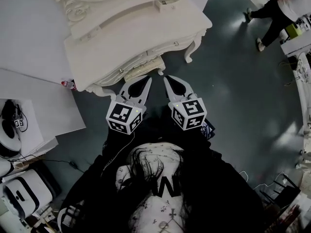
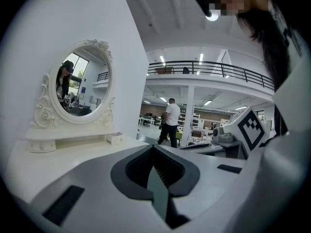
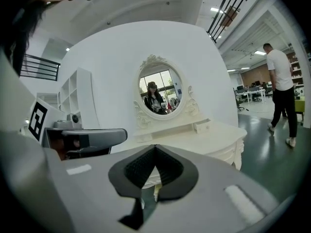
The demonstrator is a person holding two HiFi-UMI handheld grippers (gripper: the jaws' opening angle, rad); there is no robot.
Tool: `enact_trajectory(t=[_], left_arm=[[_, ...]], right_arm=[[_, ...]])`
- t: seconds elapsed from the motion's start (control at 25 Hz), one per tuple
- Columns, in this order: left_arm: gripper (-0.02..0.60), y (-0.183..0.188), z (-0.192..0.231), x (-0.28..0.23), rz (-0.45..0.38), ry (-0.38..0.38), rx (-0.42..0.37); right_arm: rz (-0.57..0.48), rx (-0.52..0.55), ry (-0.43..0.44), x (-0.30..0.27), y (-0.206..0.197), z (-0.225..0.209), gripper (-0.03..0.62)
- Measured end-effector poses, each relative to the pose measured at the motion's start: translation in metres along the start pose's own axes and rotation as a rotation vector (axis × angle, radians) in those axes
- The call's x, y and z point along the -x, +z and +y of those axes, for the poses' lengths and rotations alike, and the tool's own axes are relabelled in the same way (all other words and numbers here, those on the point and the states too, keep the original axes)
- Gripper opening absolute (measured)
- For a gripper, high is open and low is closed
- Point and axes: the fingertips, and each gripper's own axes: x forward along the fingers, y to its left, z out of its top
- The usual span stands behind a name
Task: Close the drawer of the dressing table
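The white dressing table point(image 1: 141, 28) stands in front of me, its oval mirror point(image 3: 159, 92) at the back. Its cream drawer front point(image 1: 144, 73) sticks out a little from the table's near edge. My left gripper point(image 1: 148, 78) points at that drawer front, shut and empty, its tips close to it; whether they touch I cannot tell. My right gripper point(image 1: 166, 78) is beside it, also shut and empty, just off the drawer's right end. In the left gripper view the shut left gripper point(image 2: 154, 148) hovers over the tabletop point(image 2: 73, 154). In the right gripper view the right gripper point(image 3: 155, 147) faces the table edge point(image 3: 214, 142).
A curved table leg point(image 1: 192, 50) stands right of the drawer. White panels point(image 1: 29, 42) lean at the left, with white equipment cases point(image 1: 24, 188) on the floor below. A person point(image 1: 272, 13) walks at the far right on the grey floor.
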Motion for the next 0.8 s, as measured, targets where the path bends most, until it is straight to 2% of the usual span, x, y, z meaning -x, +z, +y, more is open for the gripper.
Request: enact_trajectory(t=[0.2,0.6,0.8], left_arm=[[0.000,0.011,0.012,-0.039,-0.004,0.047,0.033],[0.000,0.037,0.022,-0.150,-0.011,0.127,0.075],[0.000,0.044,0.018,-0.187,-0.002,0.187,0.087]], right_arm=[[0.031,0.005,0.028,-0.018,0.012,-0.037,0.008],[0.065,0.021,0.075,-0.042,0.053,-0.145,0.008],[0.070,0.012,0.110,-0.055,0.069,-0.195,0.008]])
